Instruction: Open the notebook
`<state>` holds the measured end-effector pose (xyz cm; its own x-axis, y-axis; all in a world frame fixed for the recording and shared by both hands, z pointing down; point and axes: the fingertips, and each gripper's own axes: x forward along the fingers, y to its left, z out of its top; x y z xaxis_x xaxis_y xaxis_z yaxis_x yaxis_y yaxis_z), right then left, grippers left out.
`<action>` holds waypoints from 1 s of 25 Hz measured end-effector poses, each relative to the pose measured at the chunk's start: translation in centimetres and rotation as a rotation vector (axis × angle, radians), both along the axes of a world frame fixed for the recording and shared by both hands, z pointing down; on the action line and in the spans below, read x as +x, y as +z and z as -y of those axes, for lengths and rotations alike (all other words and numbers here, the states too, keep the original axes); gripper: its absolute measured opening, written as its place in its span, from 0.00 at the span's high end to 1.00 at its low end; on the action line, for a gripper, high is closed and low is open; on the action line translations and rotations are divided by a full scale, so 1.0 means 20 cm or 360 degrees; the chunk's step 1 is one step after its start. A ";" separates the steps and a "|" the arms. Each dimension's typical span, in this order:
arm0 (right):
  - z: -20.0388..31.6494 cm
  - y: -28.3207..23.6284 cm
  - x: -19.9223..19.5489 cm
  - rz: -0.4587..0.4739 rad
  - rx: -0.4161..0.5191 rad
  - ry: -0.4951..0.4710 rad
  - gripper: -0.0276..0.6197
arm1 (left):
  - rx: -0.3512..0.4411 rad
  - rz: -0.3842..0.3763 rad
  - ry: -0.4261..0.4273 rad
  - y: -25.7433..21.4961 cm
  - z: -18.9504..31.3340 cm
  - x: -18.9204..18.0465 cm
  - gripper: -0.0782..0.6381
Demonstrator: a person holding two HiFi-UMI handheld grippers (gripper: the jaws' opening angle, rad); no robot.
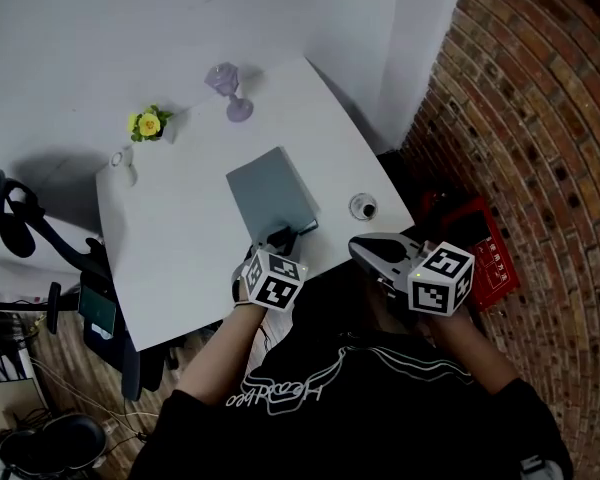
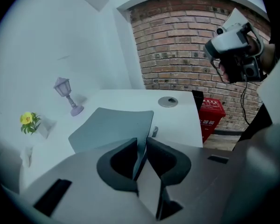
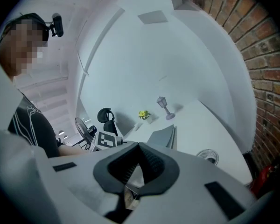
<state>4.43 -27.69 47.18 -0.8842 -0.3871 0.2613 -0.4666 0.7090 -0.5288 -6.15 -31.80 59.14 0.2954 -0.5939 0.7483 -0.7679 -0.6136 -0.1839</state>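
Gripping: the left gripper has its fingers clenched on the thin near edge of the notebook cover, at the corner closest to the person.
Cover: in the left gripper view it bends slightly upward from the corner where it is held; the rest of the notebook lies flat.
Notebook place: it lies on the white table, about in the middle, with its short near edge close to the front edge of the table.
Right gripper: the right gripper has its fingers closed together with nothing between them; it is held in the air at the front right corner of the table and is apart from the notebook.
Room on the left: a wide bare part of the table is left of the notebook, up to the left edge.
Room on the right: a round cable hole sits in the table between the notebook and the right edge, apart from the notebook.
Far edge: a lilac lamp figure and a yellow flower stand there, well apart from the notebook.
Around the table: a black office chair is beyond the left edge, and a red crate stands on the floor near the brick wall.
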 end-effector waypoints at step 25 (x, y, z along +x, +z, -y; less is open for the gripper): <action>-0.04 -0.05 -0.13 0.0063 0.0009 -0.0135 0.95 | 0.0245 -0.0221 -0.0312 -0.33 -0.10 -0.21 0.83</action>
